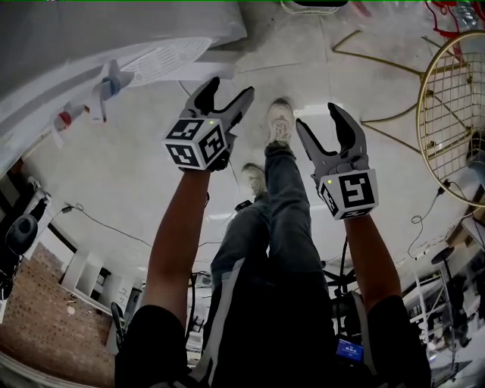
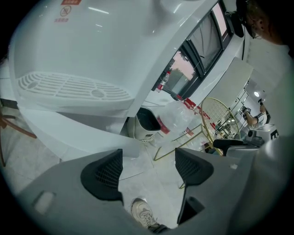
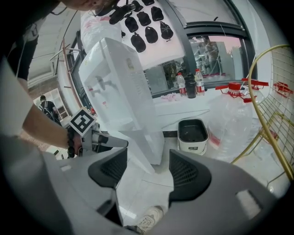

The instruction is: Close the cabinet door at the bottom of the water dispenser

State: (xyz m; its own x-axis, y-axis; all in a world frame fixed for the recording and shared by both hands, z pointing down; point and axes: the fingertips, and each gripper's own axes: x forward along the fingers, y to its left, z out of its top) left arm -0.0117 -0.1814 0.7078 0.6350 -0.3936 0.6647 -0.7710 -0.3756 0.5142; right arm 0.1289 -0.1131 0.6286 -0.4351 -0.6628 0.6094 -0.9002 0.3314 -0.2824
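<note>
Pale tiled floor (image 1: 136,174) in a cluttered room, with a gold wire rack (image 1: 455,114) at right. The white water dispenser (image 1: 114,38) stands at upper left, its bottom cabinet door (image 3: 138,156) swung outward. The left gripper (image 1: 229,89) and right gripper (image 1: 318,117) hover above the floor — jaws spread wide, holding nothing, touching nothing.

We find no word or number that can be read. Red stickers (image 2: 64,9), one a crossed circle, sit at the top edge of the water dispenser (image 2: 92,55), their print too small. Black-and-white square markers (image 1: 353,192) cover the cubes of the left gripper (image 1: 231,86) and right gripper (image 1: 318,115). Red bands wrap two bottles (image 3: 181,85), and a dark label marks the bin (image 3: 193,137); both are illegible.
</note>
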